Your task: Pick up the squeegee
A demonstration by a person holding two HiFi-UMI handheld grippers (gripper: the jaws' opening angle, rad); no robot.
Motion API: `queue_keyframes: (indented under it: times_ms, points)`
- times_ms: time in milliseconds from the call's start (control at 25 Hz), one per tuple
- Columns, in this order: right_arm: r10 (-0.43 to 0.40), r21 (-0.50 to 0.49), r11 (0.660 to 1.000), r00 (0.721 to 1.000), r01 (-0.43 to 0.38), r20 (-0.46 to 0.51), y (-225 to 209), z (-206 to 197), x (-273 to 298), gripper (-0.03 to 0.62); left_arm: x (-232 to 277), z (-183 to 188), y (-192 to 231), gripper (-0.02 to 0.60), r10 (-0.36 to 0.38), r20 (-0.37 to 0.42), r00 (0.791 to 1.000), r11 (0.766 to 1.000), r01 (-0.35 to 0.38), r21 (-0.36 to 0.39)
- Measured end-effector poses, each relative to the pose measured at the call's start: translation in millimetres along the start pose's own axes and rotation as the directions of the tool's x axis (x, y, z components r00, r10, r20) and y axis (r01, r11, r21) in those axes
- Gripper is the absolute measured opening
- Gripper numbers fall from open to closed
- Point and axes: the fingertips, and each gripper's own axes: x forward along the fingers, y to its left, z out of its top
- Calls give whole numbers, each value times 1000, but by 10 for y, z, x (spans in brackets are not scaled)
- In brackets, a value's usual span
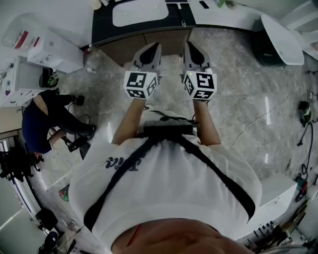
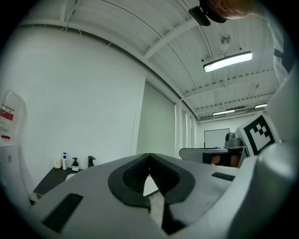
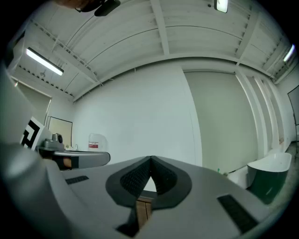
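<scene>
No squeegee shows in any view. In the head view both grippers are held level in front of the person's chest, side by side above the marble floor, pointing at a dark vanity counter (image 1: pixel 104 22) that carries a white basin (image 1: pixel 139 12). The left gripper (image 1: pixel 151 48) has its tips touching, with nothing between them; in its own view the left gripper (image 2: pixel 149 155) looks at a white wall. The right gripper (image 1: pixel 191 47) is also shut and empty, and the right gripper (image 3: pixel 151 158) faces the wall too.
A white bathtub (image 1: pixel 280 34) with a dark base stands at the right, also seen as a bathtub (image 3: pixel 271 179) in the right gripper view. Soap bottles (image 2: pixel 65 162) and a black faucet (image 2: pixel 91 161) stand on the counter. Another person (image 1: pixel 44 121) crouches at the left among cables.
</scene>
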Motion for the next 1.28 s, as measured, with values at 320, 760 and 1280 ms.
queue_keyframes:
  times_ms: [320,760,1280]
  points:
    - [-2,6,1000,1000,2,-2,-77,-38,-141,7,0,-59,-159,14,-9,-7,1000,1000,9,-5]
    - [-27,22,999,999,26,23,-354,-50,-533,6,41,-111,-634,14,-39,7,999,999,39,4]
    - [-1,98,995,1000,-2,26,-564,-171,-517,6,230,-218,-773,14,-29,-23,999,1000,29,12]
